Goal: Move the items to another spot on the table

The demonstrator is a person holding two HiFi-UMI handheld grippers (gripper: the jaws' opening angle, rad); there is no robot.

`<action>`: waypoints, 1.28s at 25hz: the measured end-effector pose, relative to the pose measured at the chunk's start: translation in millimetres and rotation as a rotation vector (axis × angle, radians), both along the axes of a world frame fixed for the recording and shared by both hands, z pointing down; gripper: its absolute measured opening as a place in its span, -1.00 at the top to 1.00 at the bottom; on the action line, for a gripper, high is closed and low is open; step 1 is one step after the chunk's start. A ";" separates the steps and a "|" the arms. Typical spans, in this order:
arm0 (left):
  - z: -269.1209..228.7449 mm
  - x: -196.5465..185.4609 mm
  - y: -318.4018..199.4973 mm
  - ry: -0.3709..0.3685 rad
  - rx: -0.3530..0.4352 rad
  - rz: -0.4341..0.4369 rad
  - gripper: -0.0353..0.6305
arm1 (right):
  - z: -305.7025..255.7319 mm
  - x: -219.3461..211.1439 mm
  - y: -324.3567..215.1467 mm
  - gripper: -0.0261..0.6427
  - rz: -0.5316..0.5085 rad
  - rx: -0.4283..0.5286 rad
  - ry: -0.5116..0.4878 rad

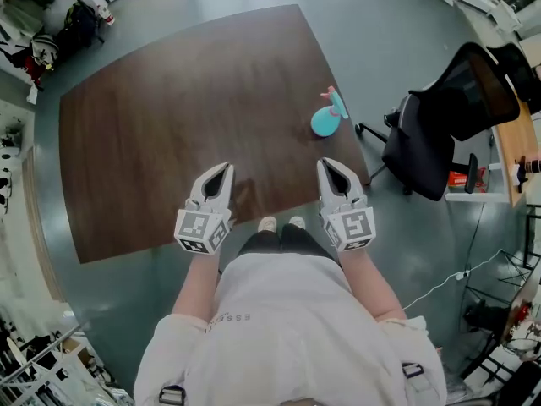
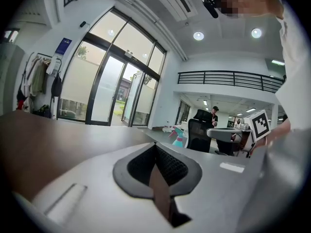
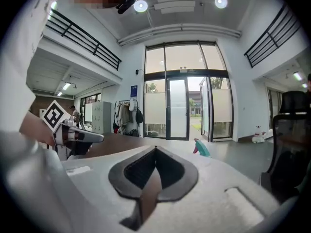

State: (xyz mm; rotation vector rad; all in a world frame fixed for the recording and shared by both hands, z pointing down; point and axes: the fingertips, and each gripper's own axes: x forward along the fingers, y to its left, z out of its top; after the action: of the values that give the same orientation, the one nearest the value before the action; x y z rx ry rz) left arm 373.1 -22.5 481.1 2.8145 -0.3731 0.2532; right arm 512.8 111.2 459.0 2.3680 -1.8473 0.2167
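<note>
A teal spray bottle with a pink trigger (image 1: 328,118) lies on the brown table (image 1: 169,142), close to its right edge. It also shows small in the left gripper view as the spray bottle (image 2: 178,136) and in the right gripper view as the spray bottle (image 3: 201,147). My left gripper (image 1: 223,168) hovers over the table's near edge, jaws shut with nothing between them. My right gripper (image 1: 326,164) hangs beside it, a little short of the bottle, its jaws likewise shut and empty. In both gripper views the dark pads meet at a point: left gripper (image 2: 155,145), right gripper (image 3: 155,148).
A black office chair (image 1: 448,117) stands on the grey floor just right of the table. An orange desk (image 1: 517,142) sits beyond it. The person's shoes (image 1: 281,223) are at the table's near edge. Clothes and bags (image 1: 34,24) are piled at the far left.
</note>
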 end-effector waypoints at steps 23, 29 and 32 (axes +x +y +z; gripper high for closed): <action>-21.8 -156.3 136.5 -0.004 0.081 -0.250 0.85 | 21.0 -114.9 95.1 0.96 -0.255 -0.040 -0.069; -39.2 -221.4 143.3 -0.012 0.119 -0.286 0.85 | 9.8 -169.4 91.3 0.96 -0.278 -0.015 -0.080; -41.5 -244.2 137.2 0.000 0.117 -0.302 0.85 | 8.8 -198.0 88.4 0.96 -0.309 -0.016 -0.077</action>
State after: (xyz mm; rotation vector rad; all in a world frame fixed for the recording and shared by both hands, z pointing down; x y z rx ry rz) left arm 128.8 114.7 439.6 2.8183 -0.8266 0.1699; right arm 314.8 199.5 467.8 2.0523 -2.2035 0.2900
